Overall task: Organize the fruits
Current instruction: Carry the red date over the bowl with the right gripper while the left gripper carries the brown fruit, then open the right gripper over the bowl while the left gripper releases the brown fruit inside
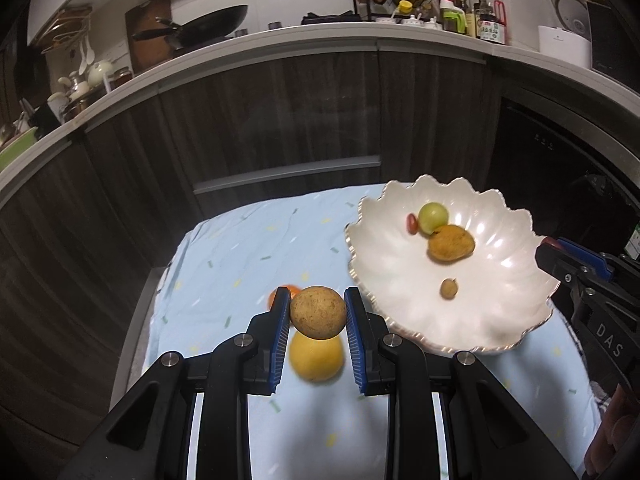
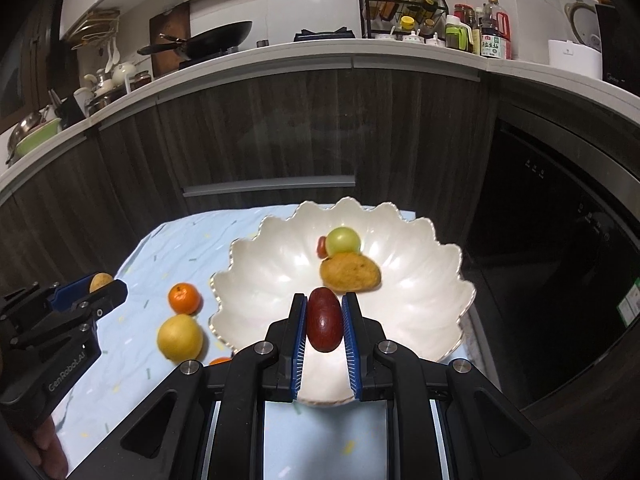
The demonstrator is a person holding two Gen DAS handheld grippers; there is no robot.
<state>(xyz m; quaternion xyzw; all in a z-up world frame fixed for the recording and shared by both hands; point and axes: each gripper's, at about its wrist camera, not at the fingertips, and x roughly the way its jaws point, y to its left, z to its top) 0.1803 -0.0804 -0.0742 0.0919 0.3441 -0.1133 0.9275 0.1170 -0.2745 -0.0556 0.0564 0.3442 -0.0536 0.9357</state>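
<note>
My left gripper is shut on a round brown fruit, held above the cloth left of the white scalloped bowl. A yellow fruit lies below it, and an orange peeks out behind the left finger. My right gripper is shut on a dark red oval fruit over the bowl. The bowl holds a green fruit, a small red fruit, a brown-orange fruit and a small brown fruit. An orange and the yellow fruit lie left of the bowl.
The light blue cloth covers a small table in front of dark kitchen cabinets. A second orange peeks out beside my right gripper's left finger. The left gripper shows at the right wrist view's left edge.
</note>
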